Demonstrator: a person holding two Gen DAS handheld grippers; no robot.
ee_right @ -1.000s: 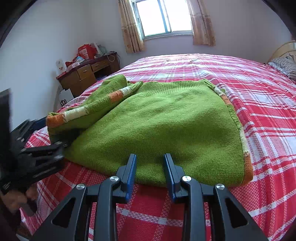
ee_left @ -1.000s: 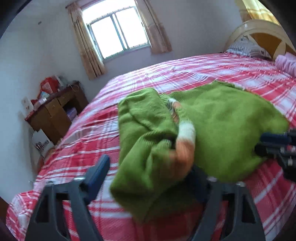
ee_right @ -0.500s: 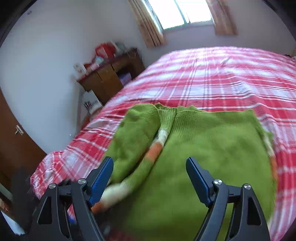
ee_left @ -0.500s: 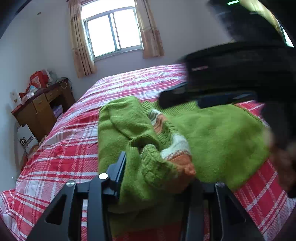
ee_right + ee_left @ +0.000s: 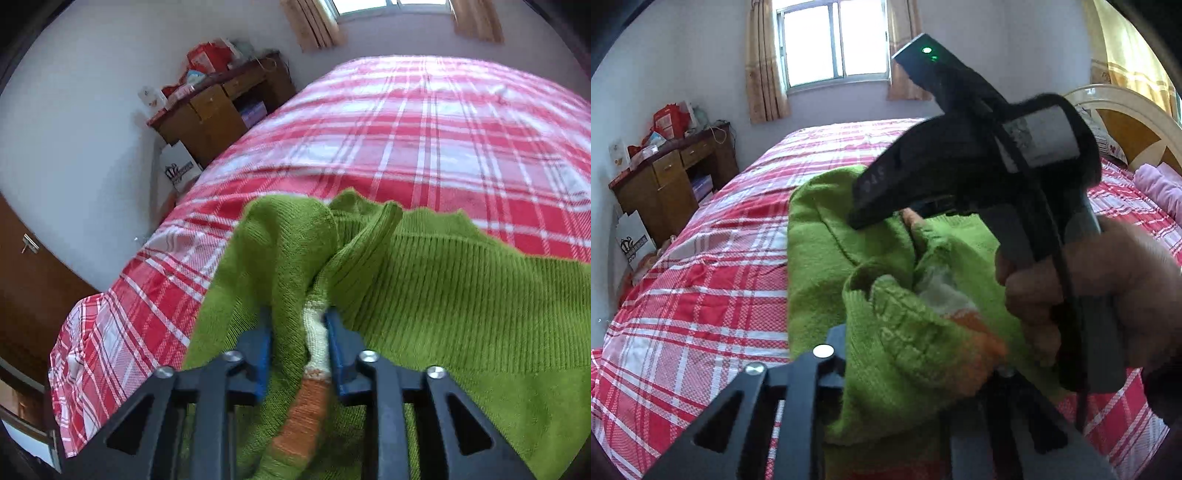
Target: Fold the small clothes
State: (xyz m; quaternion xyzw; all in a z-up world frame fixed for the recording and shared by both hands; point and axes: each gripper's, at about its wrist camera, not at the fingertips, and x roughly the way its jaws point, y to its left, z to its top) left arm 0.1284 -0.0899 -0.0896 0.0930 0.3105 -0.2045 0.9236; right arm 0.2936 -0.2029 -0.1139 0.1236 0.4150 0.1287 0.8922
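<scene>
My left hand-held gripper (image 5: 916, 369) is closing on the green sweater's (image 5: 461, 295) striped cuff, no longer gaping. My right hand-held gripper (image 5: 299, 343) has swung across, now closing round the sleeve on the bed (image 5: 406, 122), ready for folding inward.

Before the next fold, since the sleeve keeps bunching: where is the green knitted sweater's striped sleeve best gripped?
Probably at the green knitted sweater's striped sleeve cuff, across its narrow white-and-orange band, coming from the bed's near edge. The band lies in a raised ridge that two fingers can straddle.
</scene>
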